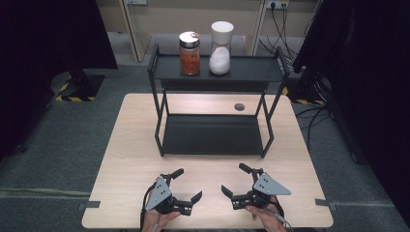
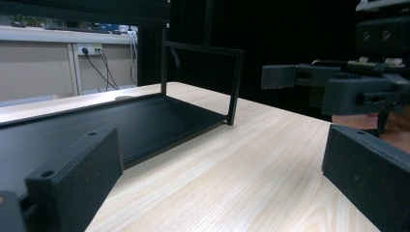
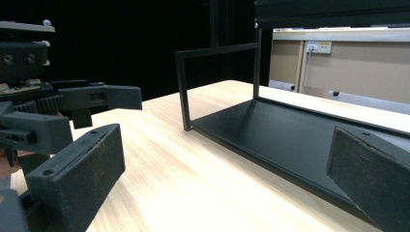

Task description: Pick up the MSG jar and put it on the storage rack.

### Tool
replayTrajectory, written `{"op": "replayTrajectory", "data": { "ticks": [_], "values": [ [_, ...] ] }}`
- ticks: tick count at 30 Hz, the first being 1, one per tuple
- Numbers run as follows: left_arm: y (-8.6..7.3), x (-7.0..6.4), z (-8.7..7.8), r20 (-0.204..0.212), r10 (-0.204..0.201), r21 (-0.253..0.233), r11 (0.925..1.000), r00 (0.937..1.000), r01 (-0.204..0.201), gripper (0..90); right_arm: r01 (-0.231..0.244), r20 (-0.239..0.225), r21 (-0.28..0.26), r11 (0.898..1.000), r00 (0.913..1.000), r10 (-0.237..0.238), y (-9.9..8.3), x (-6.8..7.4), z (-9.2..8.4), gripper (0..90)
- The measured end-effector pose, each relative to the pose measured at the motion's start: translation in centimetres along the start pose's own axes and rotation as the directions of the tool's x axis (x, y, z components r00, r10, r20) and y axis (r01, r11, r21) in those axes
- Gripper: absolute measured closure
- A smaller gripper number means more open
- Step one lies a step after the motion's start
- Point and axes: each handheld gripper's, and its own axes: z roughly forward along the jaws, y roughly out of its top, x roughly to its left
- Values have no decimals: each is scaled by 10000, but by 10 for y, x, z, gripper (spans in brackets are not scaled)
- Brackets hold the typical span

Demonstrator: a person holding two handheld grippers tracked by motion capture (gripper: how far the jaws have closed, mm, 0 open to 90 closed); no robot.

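Right now I have both grippers resting low at the near edge of the bench (image 1: 125,145), well short of the black rack (image 1: 212,135); the left gripper (image 1: 187,184) has its fingers spread wide with nothing between them, and the right gripper (image 1: 236,178) likewise stands wide and empty; in the left gripper view the two black fingers (image 2: 72,183) frame bare wood and the rack's lower shelf (image 2: 145,121); in the right gripper view the fingers (image 3: 77,169) frame the same shelf from the other side.

Nearest to my reach are the two jars on the rack's top shelf (image 1: 251,67): a jar of red spice (image 1: 189,53) with a brownish lid, and just beside it, to its right, a taller white-capped jar (image 1: 220,47) about half full of something white; they stand upright, close together but apart, well away from both grippers.

I judge both jars to be stiff, smooth-sided and rather slippery, likely glass and so breakable if dropped; the red one looks full and therefore the heavier; I would take either around the body below the lid, fingers square to the sides, coming in from the front so as not to knock its neighbour; the lower shelf lies bare.
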Motion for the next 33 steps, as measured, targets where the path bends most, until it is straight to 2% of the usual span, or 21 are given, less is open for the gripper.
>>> {"op": "replayTrajectory", "data": {
  "ticks": [6,10,33],
  "values": [
    [0,-1,-1,48,104,-57,9999,9999,-104,3,-49,11,50,10000,10000,49,-2,0,-1,3],
    [0,0,-2,30,5,-34,10000,10000,-5,2,-28,0,-4,10000,10000,28,-2,2,-1,3],
    [0,1,-2,-19,24,-70,10000,10000,-24,2,-117,64,-8,9999,9999,117,-3,0,-1,3]
  ]
}}
